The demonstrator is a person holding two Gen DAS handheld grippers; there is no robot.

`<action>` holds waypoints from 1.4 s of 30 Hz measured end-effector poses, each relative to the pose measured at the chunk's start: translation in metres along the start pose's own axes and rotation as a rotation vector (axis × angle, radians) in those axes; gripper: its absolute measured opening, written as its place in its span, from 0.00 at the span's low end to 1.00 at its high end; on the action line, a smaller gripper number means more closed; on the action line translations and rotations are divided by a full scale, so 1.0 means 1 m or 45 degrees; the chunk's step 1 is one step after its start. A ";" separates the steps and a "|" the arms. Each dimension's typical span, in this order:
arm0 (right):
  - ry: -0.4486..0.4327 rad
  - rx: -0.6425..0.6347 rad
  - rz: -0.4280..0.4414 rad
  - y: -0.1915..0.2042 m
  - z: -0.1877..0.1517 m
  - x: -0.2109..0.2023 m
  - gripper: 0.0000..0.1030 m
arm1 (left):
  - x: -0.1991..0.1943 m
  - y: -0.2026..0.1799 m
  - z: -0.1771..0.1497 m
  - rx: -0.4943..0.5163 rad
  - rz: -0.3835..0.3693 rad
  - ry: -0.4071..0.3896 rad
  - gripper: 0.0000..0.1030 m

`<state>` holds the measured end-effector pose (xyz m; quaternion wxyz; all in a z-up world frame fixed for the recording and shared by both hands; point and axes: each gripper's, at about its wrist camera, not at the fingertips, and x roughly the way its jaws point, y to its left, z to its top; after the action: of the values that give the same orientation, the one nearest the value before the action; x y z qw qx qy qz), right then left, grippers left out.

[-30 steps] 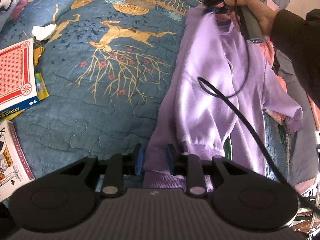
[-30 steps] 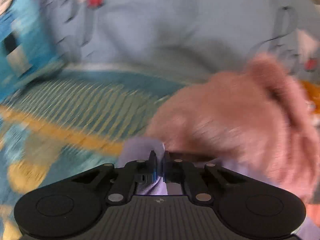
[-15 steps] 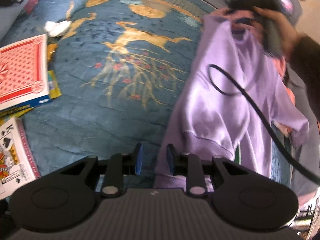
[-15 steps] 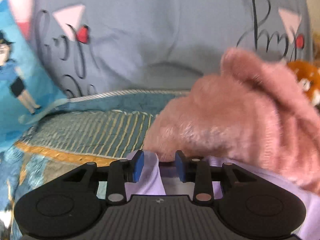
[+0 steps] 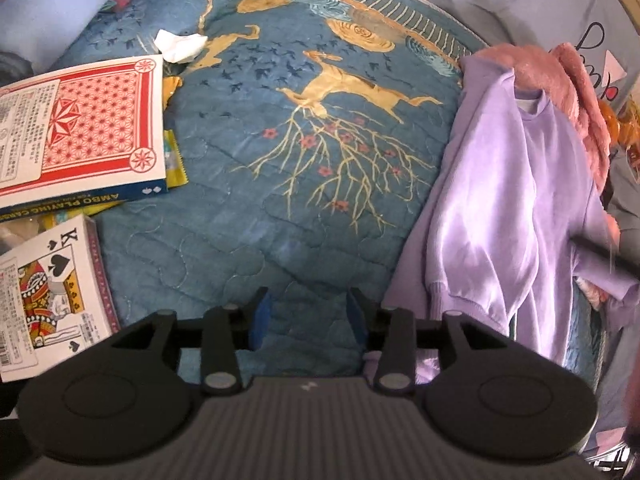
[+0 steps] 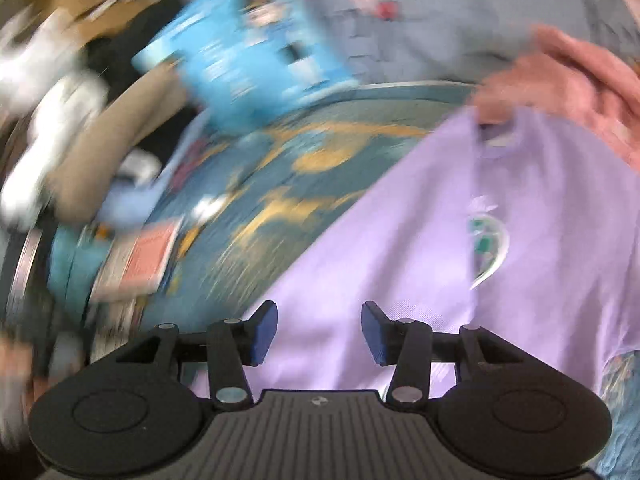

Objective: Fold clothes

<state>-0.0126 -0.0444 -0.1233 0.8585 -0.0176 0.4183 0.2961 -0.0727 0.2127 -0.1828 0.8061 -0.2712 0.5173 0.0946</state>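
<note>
my left gripper (image 5: 306,316) gapes wide, empty, above the bed quilt (image 5: 248,216). my right gripper (image 6: 318,330) gapes likewise, holding nothing, over the purple sweatshirt (image 5: 516,208). sweatshirt lies loose along the quilt's right edge, collar against a pink fleece (image 5: 560,80). judged: laid out, unfolded; next calls for regripping. only the right view shows its chest logo (image 6: 486,246); only the left, the card boxes (image 5: 80,128).

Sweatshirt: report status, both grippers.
Left gripper open, empty, over quilt. Right gripper open over sweatshirt, not gripping. Sweatshirt collar against pink fleece; card boxes on quilt's left.
</note>
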 end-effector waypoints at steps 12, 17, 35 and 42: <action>0.214 -0.184 0.084 0.053 -0.064 0.028 0.43 | -0.012 -0.016 -0.015 0.128 -0.005 -0.117 0.51; -0.017 -0.010 -0.025 0.006 -0.058 -0.045 0.55 | -0.025 -0.031 -0.023 0.208 -0.028 -0.225 0.59; -0.068 0.992 0.005 -0.159 -0.182 -0.127 0.59 | -0.035 -0.152 -0.087 0.810 -0.234 -0.250 1.00; -0.059 1.302 0.194 -0.161 -0.198 -0.096 0.54 | -0.038 -0.223 -0.179 1.479 -0.330 -0.255 1.00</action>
<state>-0.1136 -0.2797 -0.2169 0.7425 0.4414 0.4905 0.1156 -0.1330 -0.0643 -0.1306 0.8721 0.1630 0.3688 -0.2774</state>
